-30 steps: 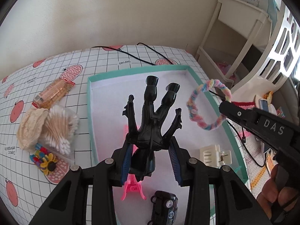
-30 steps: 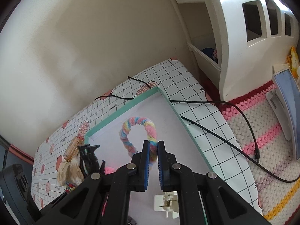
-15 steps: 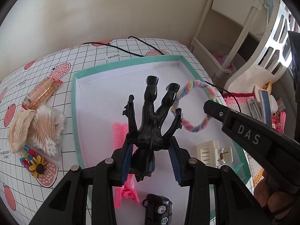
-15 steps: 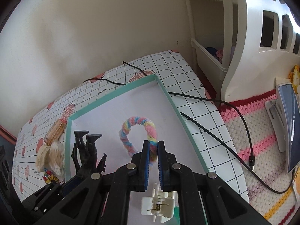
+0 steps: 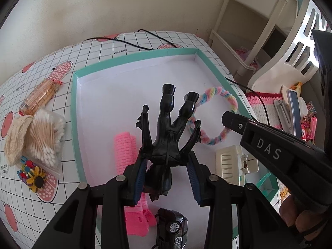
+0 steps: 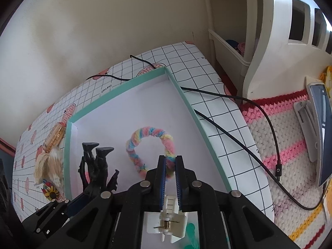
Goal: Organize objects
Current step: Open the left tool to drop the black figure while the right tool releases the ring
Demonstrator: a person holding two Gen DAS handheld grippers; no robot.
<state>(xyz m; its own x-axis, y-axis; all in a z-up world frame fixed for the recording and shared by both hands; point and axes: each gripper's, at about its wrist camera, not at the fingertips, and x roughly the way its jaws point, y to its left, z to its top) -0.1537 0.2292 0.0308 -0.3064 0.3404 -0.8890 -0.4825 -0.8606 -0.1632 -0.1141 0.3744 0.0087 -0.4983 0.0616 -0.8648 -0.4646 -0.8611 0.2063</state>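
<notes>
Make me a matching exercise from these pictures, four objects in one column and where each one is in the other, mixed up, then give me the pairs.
Things
1. black figure
2. rainbow scrunchie
3. cotton swabs
4. toy car

Places
A. on the checked cloth, left of the tray
B. held between the left gripper's fingers
C. on the tray floor near the right wall
D. on the tray floor, at the near edge of the left view

Pairs: 1-B, 2-C, 3-A, 4-D
</notes>
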